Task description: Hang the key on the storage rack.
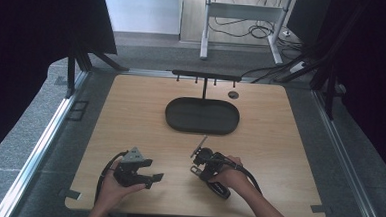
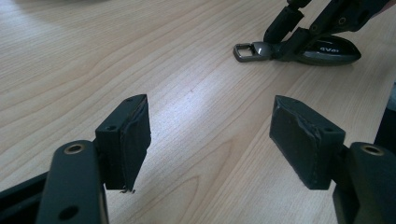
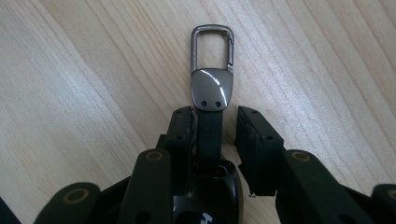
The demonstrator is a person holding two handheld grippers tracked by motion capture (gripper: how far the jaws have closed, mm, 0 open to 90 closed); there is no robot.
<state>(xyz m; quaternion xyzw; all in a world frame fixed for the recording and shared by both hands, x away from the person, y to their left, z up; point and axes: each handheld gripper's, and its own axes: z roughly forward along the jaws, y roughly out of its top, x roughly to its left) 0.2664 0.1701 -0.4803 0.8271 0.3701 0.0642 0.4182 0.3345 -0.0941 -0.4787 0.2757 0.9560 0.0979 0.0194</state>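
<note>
While flat on the wooden table [image 1: 131,110], near the person's edge and right of centre: black key fob [image 3: 208,196] with dark strap [image 3: 209,135] and grey metal clasp [image 3: 211,63], clasp ring pointing away along the grain. Set astride the strap, the right gripper [image 3: 215,135], jaws narrowed to a small gap; left pad touching or all but touching the strap's edge, right pad standing just clear of it, so not yet clamped. Seen from the left gripper view, the same fob [image 2: 327,49] lying under the right gripper's black links, clasp [image 2: 252,50] sticking out to the side. Low over bare wood well apart from the fob, the left gripper [image 2: 210,135], fingers spread wide, nothing between them. Farther back, mid-table: dark oval tray [image 1: 202,116] with a hook rail [image 1: 206,75] rising behind it.
</note>
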